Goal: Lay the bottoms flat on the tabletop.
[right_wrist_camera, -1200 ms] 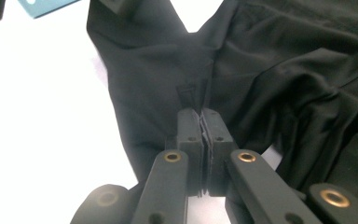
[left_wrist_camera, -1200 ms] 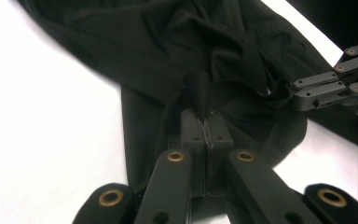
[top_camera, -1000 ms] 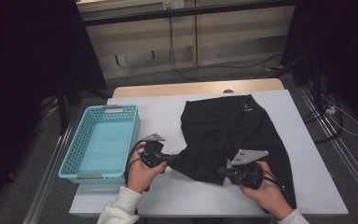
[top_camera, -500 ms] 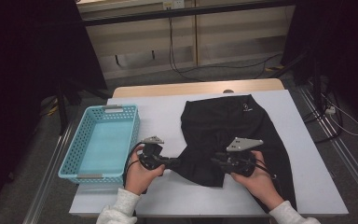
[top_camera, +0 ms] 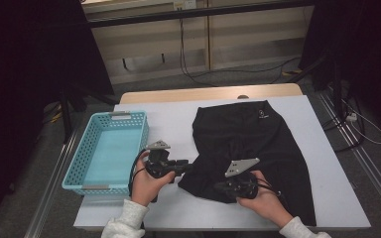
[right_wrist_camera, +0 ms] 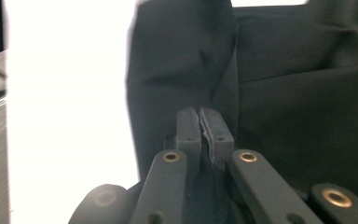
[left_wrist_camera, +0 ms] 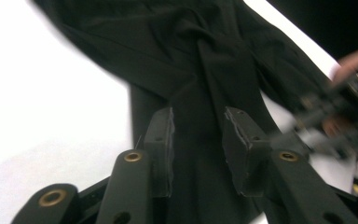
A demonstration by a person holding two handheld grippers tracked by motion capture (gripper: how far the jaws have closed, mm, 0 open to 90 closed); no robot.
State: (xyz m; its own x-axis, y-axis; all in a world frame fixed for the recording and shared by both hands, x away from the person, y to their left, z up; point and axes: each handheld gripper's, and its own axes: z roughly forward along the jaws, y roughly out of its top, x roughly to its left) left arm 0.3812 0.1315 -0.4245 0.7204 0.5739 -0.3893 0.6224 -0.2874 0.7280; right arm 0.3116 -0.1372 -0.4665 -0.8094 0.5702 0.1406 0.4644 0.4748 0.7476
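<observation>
The black shorts [top_camera: 250, 148] lie flat on the white table [top_camera: 168, 121], beside a blue basket [top_camera: 106, 151]. They look soft and thin. The folding is in hand. The left claw [left_wrist_camera: 198, 140] has just been opening, cloth loose between its jaws. The right claw [right_wrist_camera: 204, 128] pinches the near edge tight. Next, it should lift that edge over.

No text can be read. The black garment [top_camera: 250, 139] bears a small white logo [top_camera: 263, 116] near its far edge, too small to make out.
</observation>
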